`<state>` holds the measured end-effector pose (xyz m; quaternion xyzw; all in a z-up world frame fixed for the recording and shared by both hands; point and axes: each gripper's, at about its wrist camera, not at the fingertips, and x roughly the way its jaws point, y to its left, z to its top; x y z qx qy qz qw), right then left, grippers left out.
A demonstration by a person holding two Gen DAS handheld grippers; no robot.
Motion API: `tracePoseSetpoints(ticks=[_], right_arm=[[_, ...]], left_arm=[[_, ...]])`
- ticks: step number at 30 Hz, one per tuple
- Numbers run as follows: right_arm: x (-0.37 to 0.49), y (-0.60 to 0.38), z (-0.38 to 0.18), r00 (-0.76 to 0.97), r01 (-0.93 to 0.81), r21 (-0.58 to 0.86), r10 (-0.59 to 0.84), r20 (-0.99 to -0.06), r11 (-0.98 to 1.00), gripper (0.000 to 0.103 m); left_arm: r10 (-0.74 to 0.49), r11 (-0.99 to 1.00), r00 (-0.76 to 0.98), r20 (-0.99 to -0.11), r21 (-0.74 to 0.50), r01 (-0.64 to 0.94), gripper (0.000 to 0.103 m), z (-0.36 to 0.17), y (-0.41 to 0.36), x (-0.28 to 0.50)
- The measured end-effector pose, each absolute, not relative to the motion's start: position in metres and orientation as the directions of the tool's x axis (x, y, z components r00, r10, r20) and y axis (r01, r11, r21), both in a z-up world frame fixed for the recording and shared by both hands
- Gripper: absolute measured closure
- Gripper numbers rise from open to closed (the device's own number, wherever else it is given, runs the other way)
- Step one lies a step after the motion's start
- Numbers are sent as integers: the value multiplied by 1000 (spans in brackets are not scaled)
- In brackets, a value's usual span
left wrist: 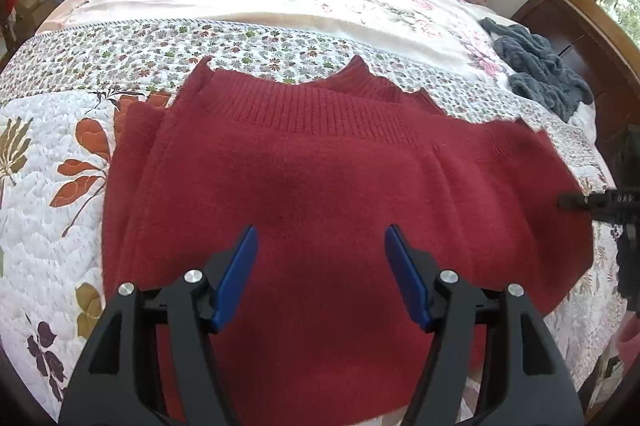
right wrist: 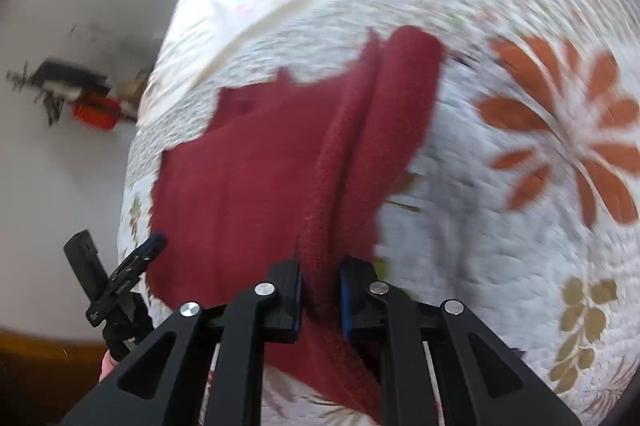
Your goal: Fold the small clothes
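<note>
Sweater [left wrist: 320,194], dark red knit, lies spread on the quilted bed [left wrist: 52,186], ribbed collar toward the far side and body running toward you. In the left wrist view its left edge already shows a doubled layer, with a narrower strip lying under or beside the main panel; which one, you cannot tell.

Your right claw [right wrist: 320,290] has its blue pads pinched on a thick fold of the sweater, with the red knit bunched between them and trailing off toward the far end of the garment. The right view is blurred, so exactly which edge that fold belongs to is not certain; it looks like a side or sleeve.

Your left claw [left wrist: 320,266] hovers over the middle of the sweater body, pads set wide apart, holding nothing.

Step in hand, by my reading: a side fold, carrying the pinched edge across the body. The next move calls for laying that fold flat and straight before you let go, and your left claw is well placed to press down and anchor the panel so the knit does not drag.

Edges: the sweater's near hem sits close to the near edge of the bed, so pull away from it. Open quilt lies to the left and beyond the collar. A dark grey-blue garment [left wrist: 540,66] sits well apart at the far right, near a wooden headboard [left wrist: 560,14].
</note>
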<state>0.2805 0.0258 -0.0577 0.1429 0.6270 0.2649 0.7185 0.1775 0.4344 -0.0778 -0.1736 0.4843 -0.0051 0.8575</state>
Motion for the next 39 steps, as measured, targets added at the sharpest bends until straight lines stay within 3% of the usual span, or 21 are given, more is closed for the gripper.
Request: tracePoseSetpoints(ticks=[9, 18, 21, 23, 24, 31, 39], right_arm=[[272, 136, -33, -1, -366, 472, 506, -862, 802, 89], [264, 181, -73, -57, -386, 432, 446, -893, 815, 88], [263, 185, -82, -80, -376, 452, 458, -885, 809, 79], [262, 188, -83, -100, -365, 480, 479, -872, 798, 63], [261, 189, -82, -115, -355, 506, 501, -858, 786, 59], [255, 176, -49, -109, -354, 563, 565, -818, 747, 59], [260, 102, -27, 46, -322, 476, 516, -855, 818, 59]], left_arm=[[-207, 914, 543, -814, -358, -189, 38, -75, 453, 167], [-224, 904, 558, -799, -385, -187, 38, -70, 460, 164], [-232, 901, 560, -795, -393, -185, 38, -69, 459, 165], [-247, 894, 559, -792, -409, -185, 38, -70, 457, 166], [-253, 890, 558, -790, -416, -185, 38, -70, 457, 167], [-323, 862, 561, -762, -481, -157, 38, -65, 445, 178], [-455, 805, 515, -726, -583, -110, 37, -73, 413, 203]])
